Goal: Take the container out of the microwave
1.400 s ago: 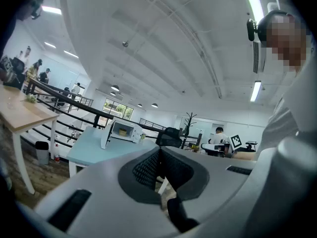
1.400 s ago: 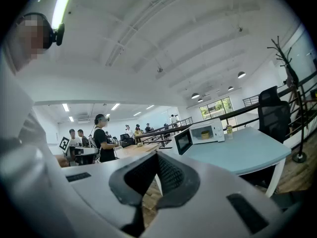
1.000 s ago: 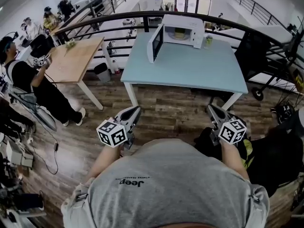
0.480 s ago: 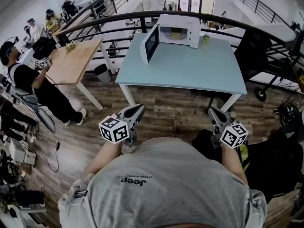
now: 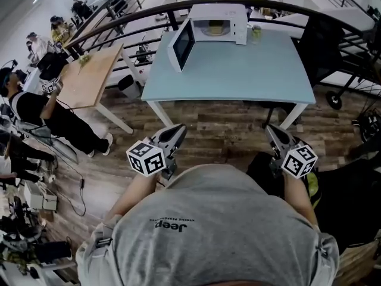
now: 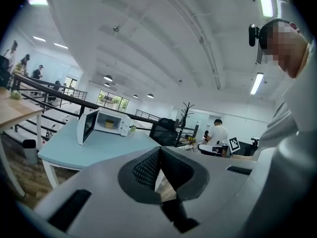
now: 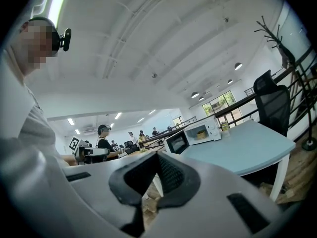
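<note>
Left gripper [image 5: 177, 130] and right gripper [image 5: 271, 130] were both closed and empty, as only their own views showed. Ahead of them lay wooden floor [image 5: 220, 130], then the worktop [image 5: 238, 76]. Far beyond them, the container [image 5: 215, 24] sat inside the open microwave [image 5: 241, 27].

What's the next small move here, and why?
Probably step closer to the table and bring one tool toward the microwave. Its door already stands open and the container shows inside, but the left tool and right tool are both shut, empty and held near the torso, well short of the table's edge.
</note>
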`<action>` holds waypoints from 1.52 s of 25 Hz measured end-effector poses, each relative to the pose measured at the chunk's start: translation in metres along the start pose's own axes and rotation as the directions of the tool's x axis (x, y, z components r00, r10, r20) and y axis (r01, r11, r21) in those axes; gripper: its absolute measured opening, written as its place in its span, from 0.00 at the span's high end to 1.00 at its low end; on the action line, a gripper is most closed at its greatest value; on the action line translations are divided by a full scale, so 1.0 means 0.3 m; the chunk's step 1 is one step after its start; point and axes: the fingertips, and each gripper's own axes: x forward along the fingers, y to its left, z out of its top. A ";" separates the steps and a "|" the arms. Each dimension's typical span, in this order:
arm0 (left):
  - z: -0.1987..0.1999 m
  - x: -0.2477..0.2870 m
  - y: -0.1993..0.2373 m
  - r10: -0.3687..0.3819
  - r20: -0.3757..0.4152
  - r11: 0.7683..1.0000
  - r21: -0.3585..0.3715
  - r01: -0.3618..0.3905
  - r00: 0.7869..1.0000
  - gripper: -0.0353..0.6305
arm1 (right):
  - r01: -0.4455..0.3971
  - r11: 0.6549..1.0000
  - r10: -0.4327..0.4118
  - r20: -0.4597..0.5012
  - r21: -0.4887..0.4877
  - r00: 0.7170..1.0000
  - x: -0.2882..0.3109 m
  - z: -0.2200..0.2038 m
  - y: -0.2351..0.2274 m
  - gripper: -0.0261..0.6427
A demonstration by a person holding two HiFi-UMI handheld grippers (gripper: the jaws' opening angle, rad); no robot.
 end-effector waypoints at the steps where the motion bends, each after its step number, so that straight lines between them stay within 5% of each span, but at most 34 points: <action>1: 0.002 0.009 0.026 -0.002 -0.001 1.000 -0.003 0.002 1.000 0.92 | 0.004 1.000 -0.004 -0.006 0.003 1.000 0.023 -0.007 -0.006 0.94; 8: 0.059 0.123 0.294 -0.095 0.014 0.995 -0.021 0.095 0.995 0.92 | 0.077 0.997 -0.077 -0.025 -0.017 0.997 0.277 0.016 -0.043 0.94; 15: 0.276 0.248 0.621 -0.204 0.029 0.979 0.035 0.202 0.979 0.92 | 0.162 0.987 -0.162 0.021 -0.018 0.987 0.602 0.138 -0.066 0.94; 23: 0.406 0.312 0.923 -0.254 0.018 0.966 0.044 0.253 0.967 0.92 | 0.200 0.980 -0.200 0.009 -0.008 0.980 0.941 0.173 -0.084 0.94; 38: 0.438 0.519 1.110 -0.264 -0.034 0.965 -0.004 0.264 0.964 0.92 | 0.195 0.981 -0.195 -0.044 -0.003 0.980 1.206 0.255 -0.297 0.94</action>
